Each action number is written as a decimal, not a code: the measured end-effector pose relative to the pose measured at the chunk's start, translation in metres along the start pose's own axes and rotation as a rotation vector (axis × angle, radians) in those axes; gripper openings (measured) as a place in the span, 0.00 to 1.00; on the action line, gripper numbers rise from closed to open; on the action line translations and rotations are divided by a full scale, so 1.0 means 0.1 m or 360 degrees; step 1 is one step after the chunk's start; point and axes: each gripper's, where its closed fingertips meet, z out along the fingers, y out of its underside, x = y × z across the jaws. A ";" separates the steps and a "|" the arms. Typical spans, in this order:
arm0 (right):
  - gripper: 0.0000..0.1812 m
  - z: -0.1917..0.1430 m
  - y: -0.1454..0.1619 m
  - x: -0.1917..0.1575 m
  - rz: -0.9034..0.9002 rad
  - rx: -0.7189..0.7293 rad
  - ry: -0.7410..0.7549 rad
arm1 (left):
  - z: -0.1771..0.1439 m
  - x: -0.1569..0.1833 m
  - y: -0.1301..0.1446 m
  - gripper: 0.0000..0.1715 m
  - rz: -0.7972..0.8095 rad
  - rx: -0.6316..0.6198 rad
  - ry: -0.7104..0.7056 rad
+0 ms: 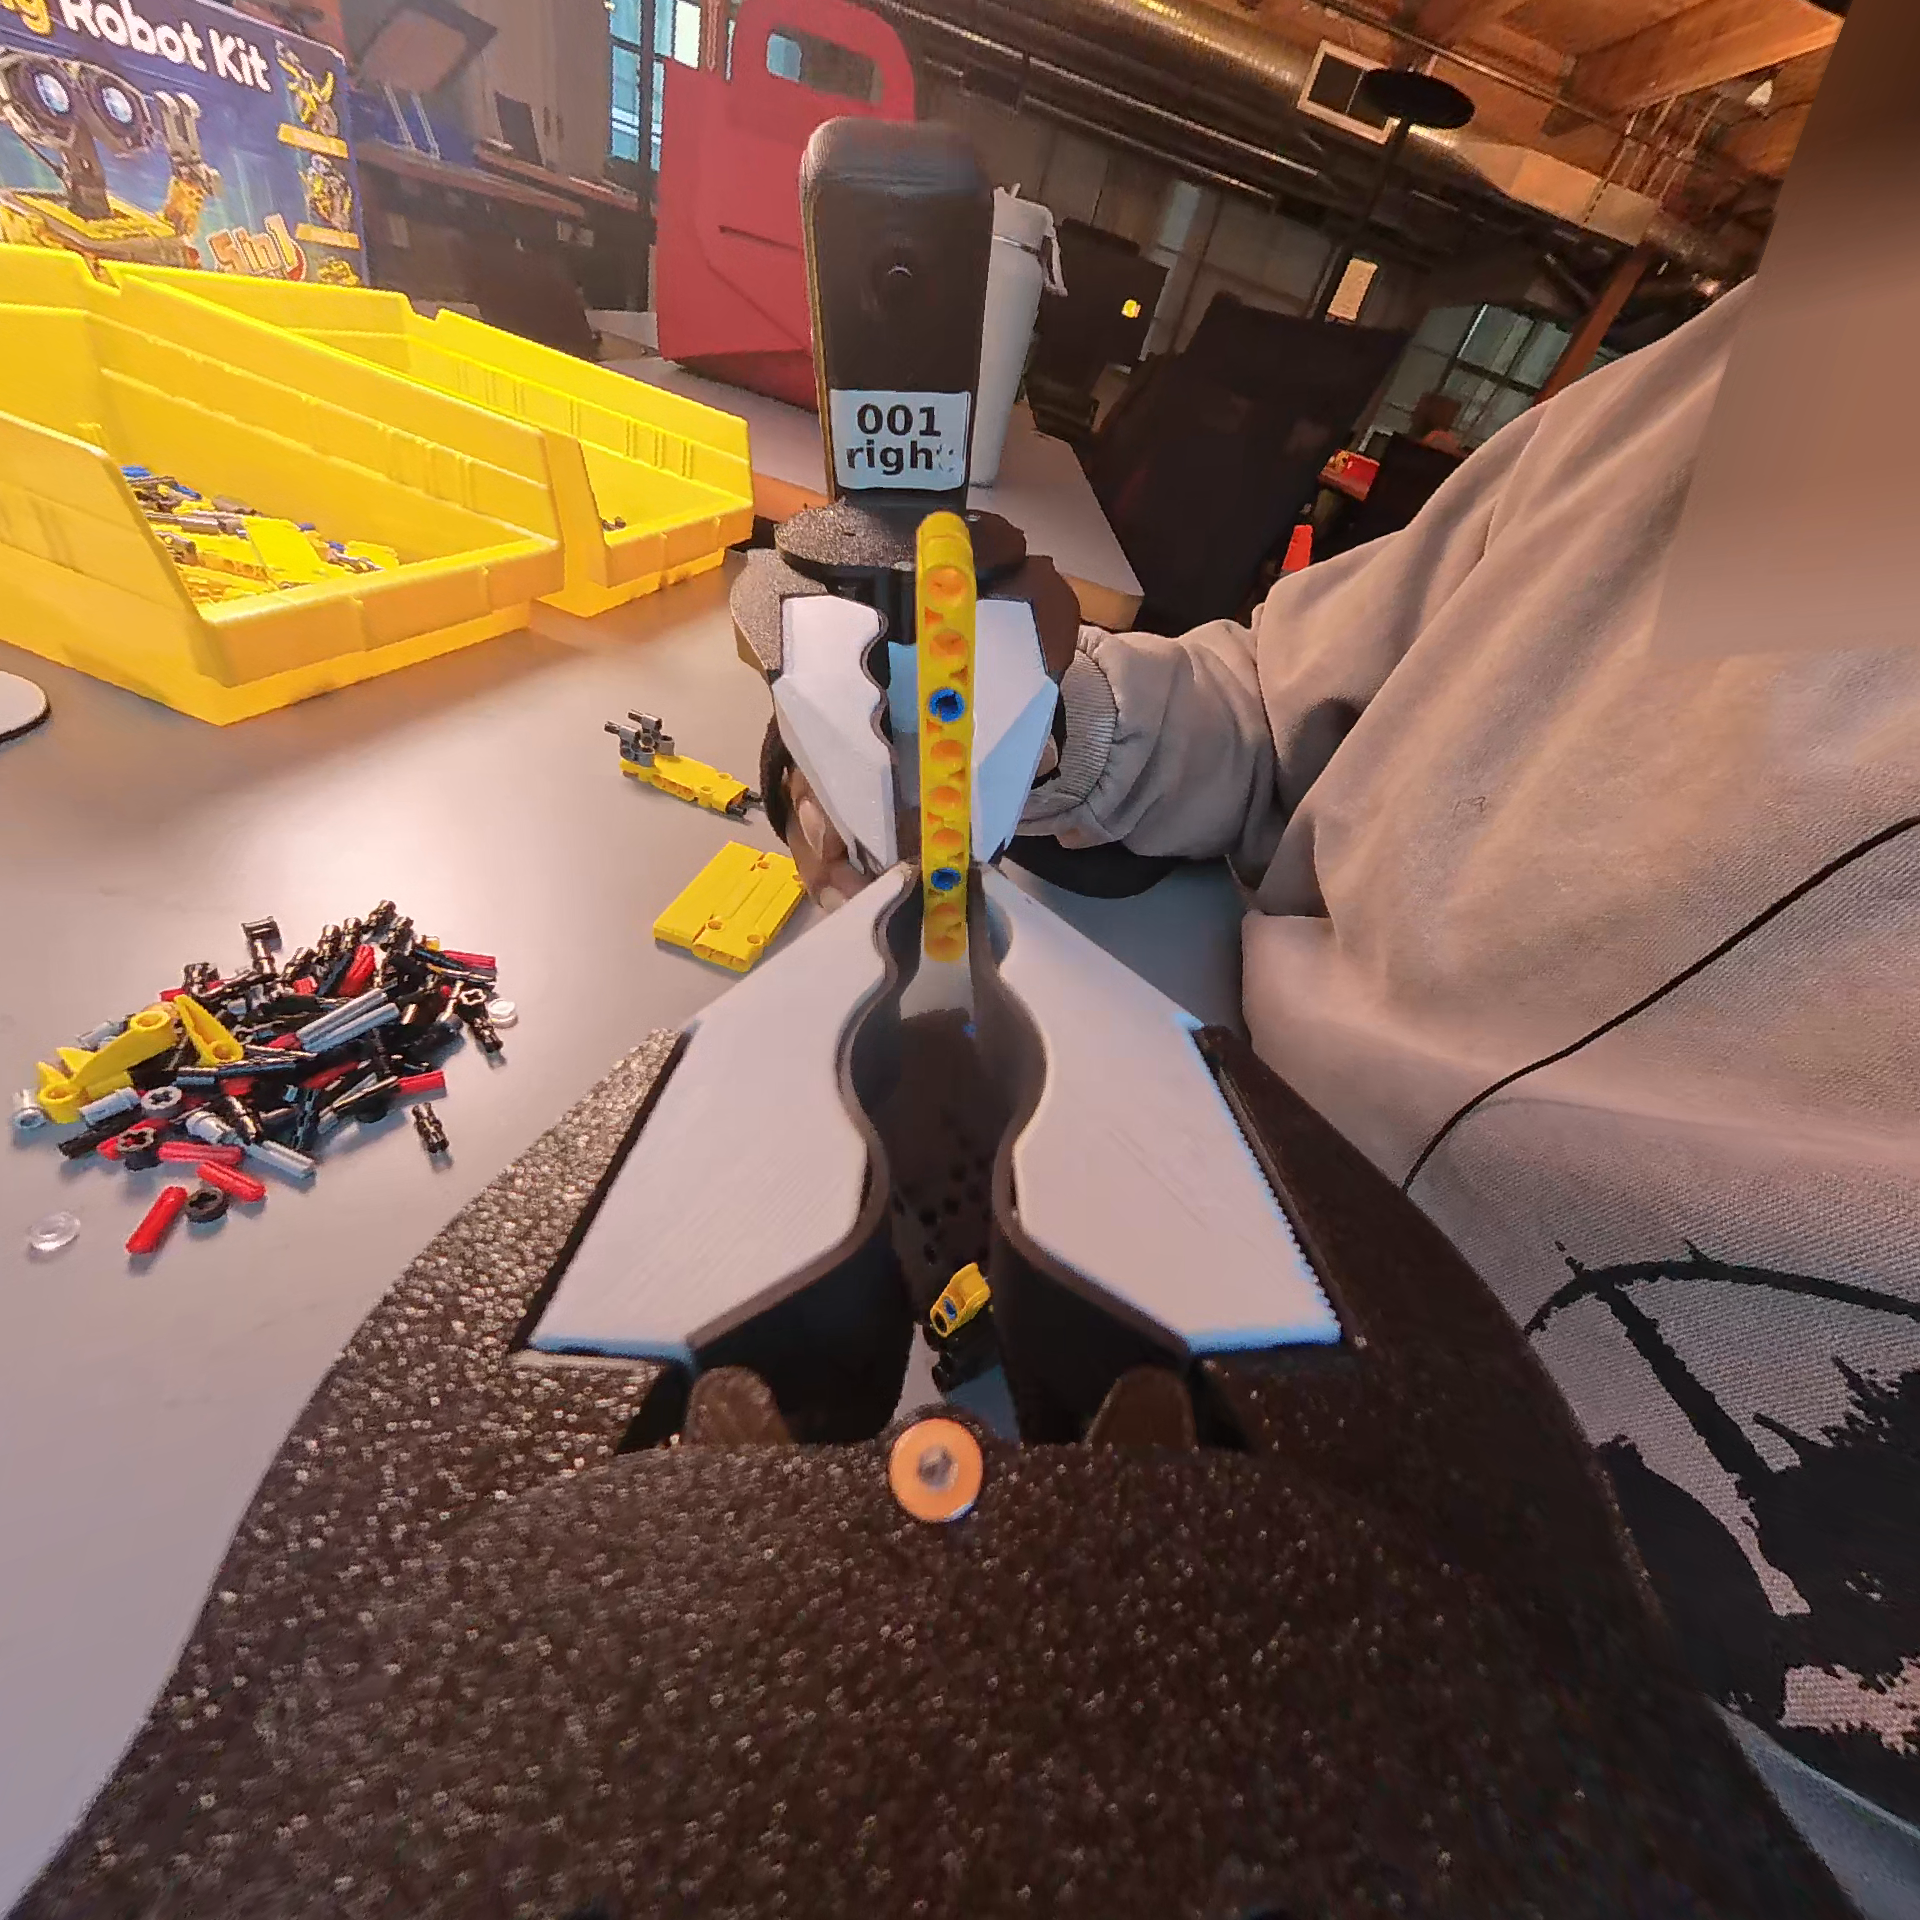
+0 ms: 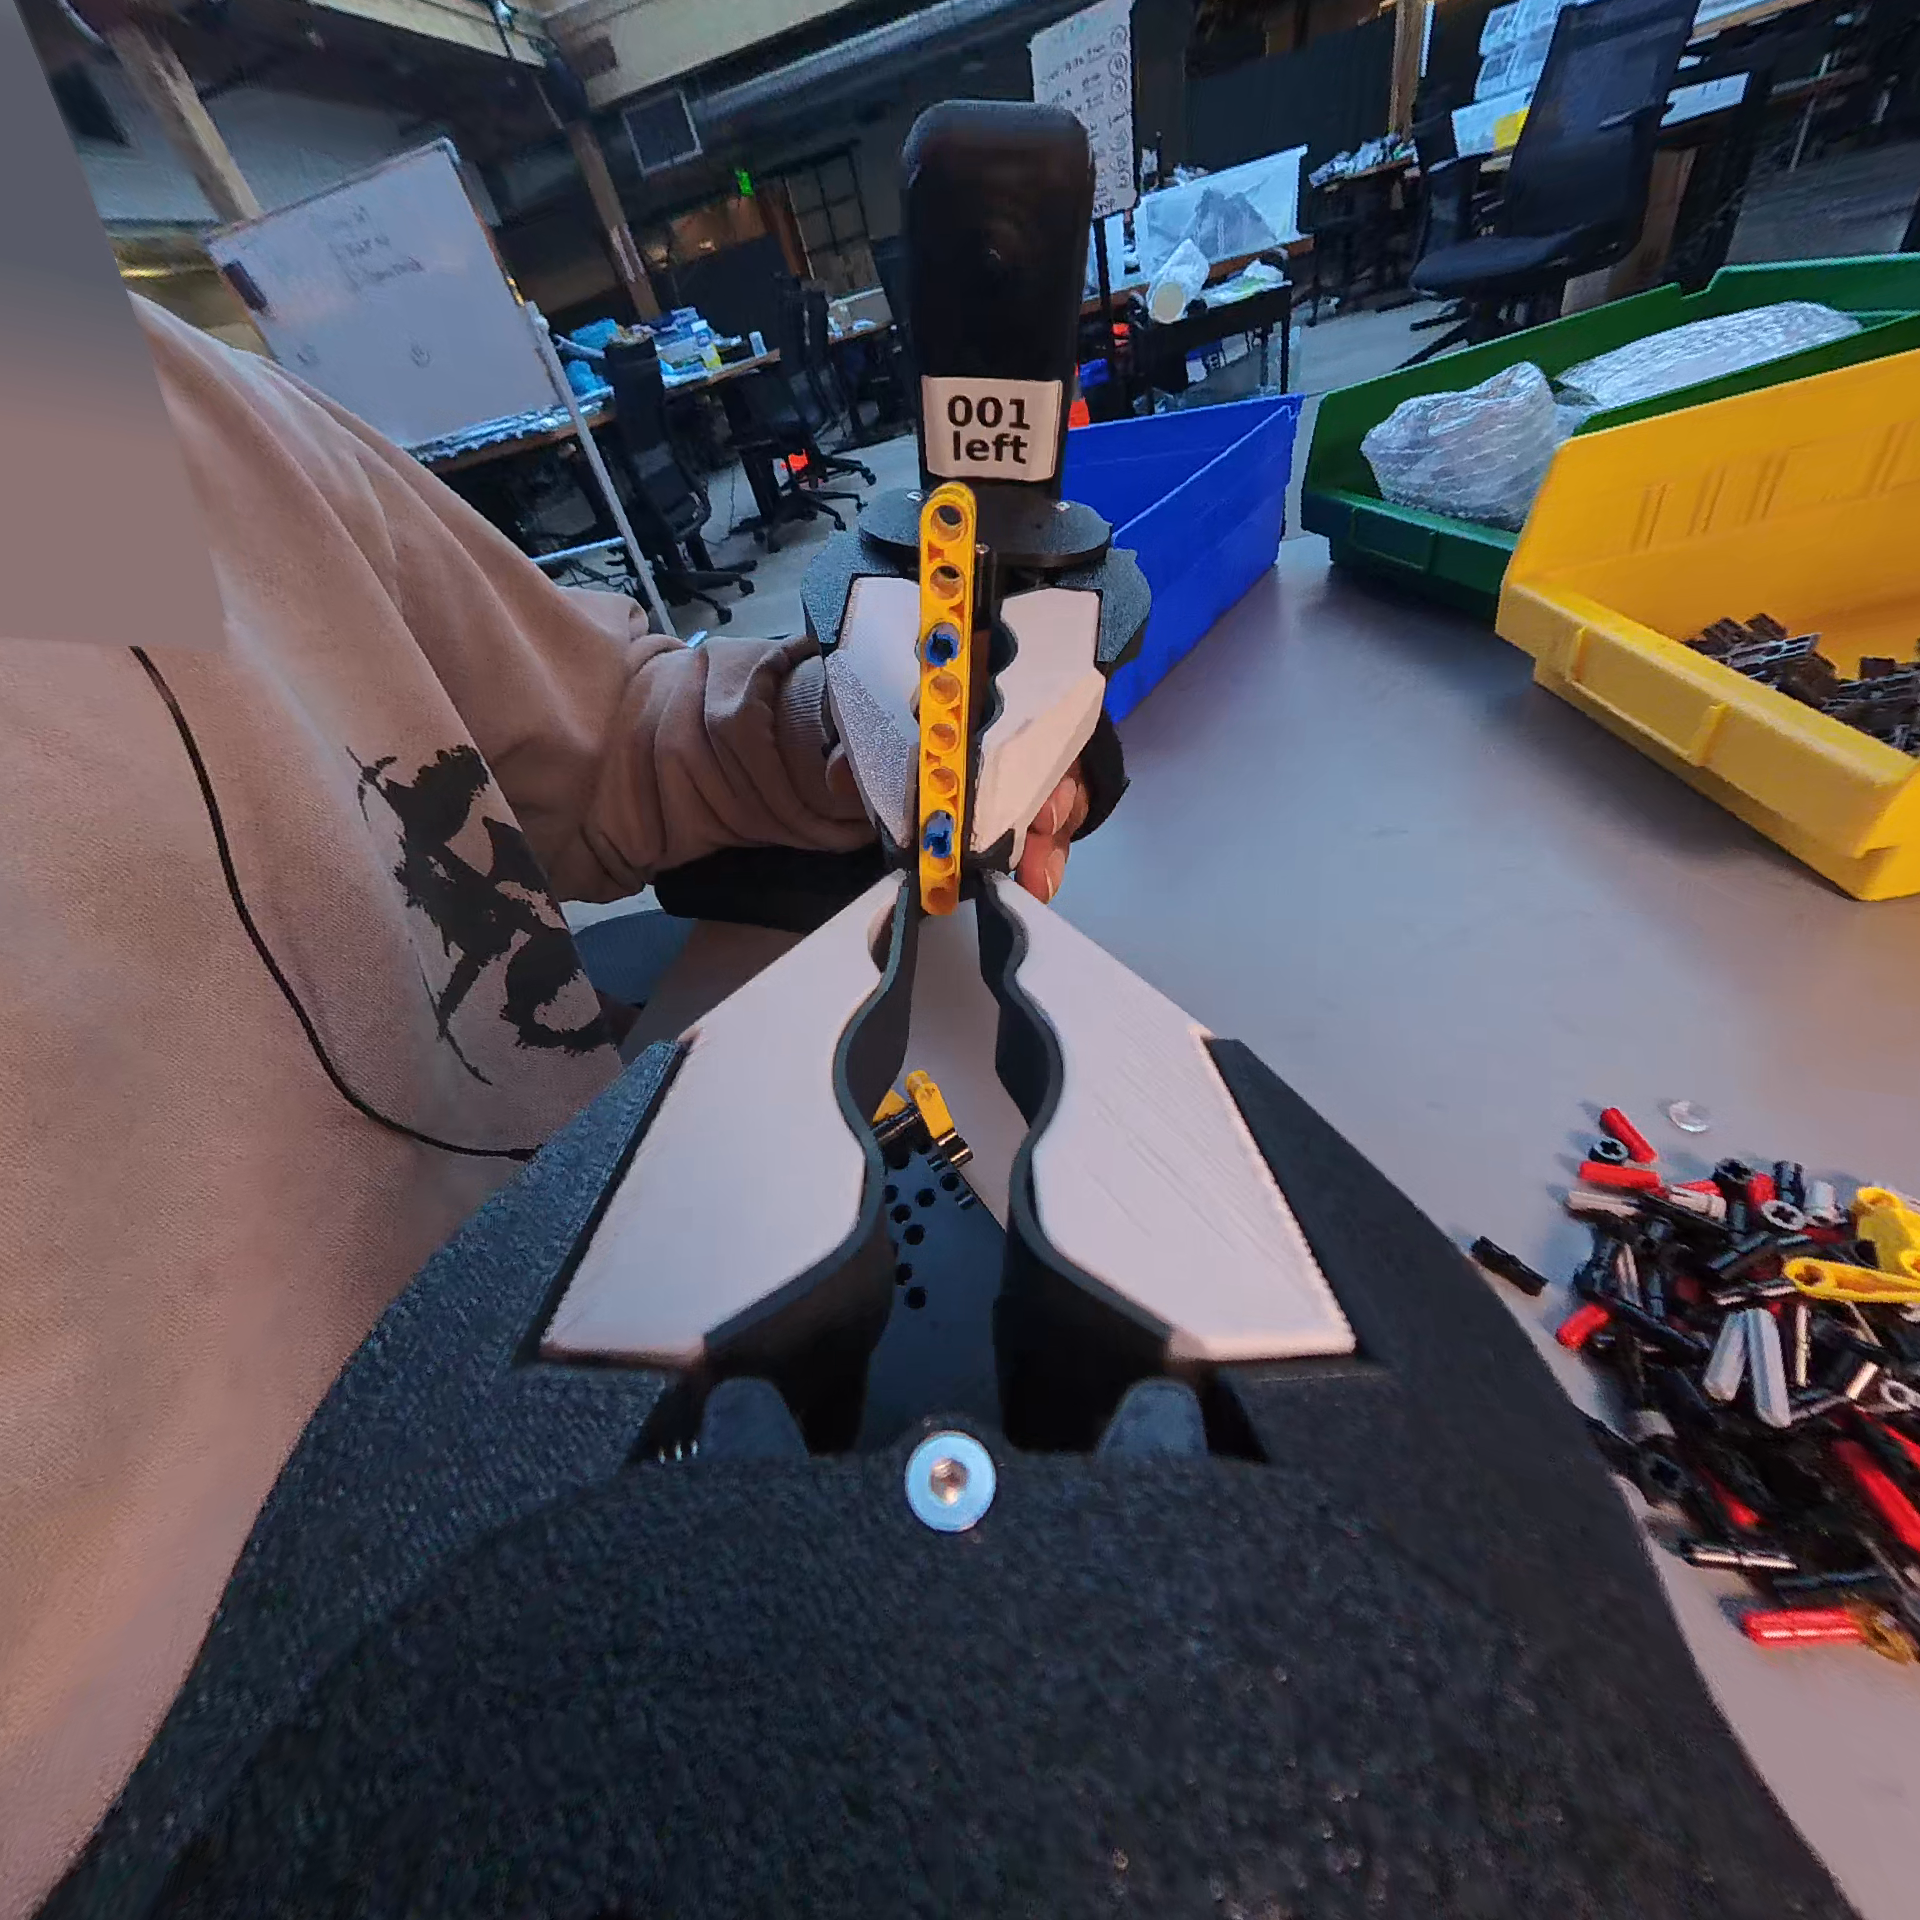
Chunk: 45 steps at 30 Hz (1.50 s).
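- The left gripper (image 1: pixel 943 904) and the right gripper (image 2: pixel 940 894) face each other tip to tip above a grey table (image 1: pixel 312 831), each held by a hand in a beige sleeve (image 1: pixel 1299 727).
- A yellow beam (image 1: pixel 943 727) with a row of holes and two blue pins stands upright between them.
- The left gripper's fingers are closed on the beam's lower end.
- The right gripper's jaws are narrowly parted at the tips; the beam's bottom end sits at the tip of one finger, and whether they pinch it cannot be told.
- On the table lies a heap of small black, red, grey and yellow parts (image 1: pixel 270 1049), with a flat yellow panel (image 1: pixel 727 894) and a small yellow-and-grey piece (image 1: pixel 675 764) near it.
- Yellow bins (image 1: pixel 364 540) hold more parts; a blue bin (image 2: pixel 1195 509) and a green bin (image 2: pixel 1507 447) stand at the far edge.
- Behind is a workshop with a whiteboard (image 2: pixel 384 301), office chairs (image 2: pixel 1558 177) and exposed ceiling ducts.
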 end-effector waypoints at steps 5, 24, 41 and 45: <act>0.00 -0.05 -0.06 0.00 -0.0017 0.0036 0.0010 | -0.02 0.01 -0.03 0.04 -0.0039 0.0039 0.0036; 0.03 0.04 0.04 -0.02 -0.0073 -0.0057 0.0037 | 0.00 0.01 0.00 0.04 0.0033 0.0016 -0.0010; 0.04 0.04 0.04 -0.01 -0.0077 -0.0077 0.0055 | 0.04 -0.02 0.17 0.04 0.0069 -0.0173 -0.0053; 0.03 0.03 0.02 -0.01 -0.0093 -0.0076 0.0063 | 0.02 -0.02 0.14 0.04 0.0062 -0.0167 -0.0065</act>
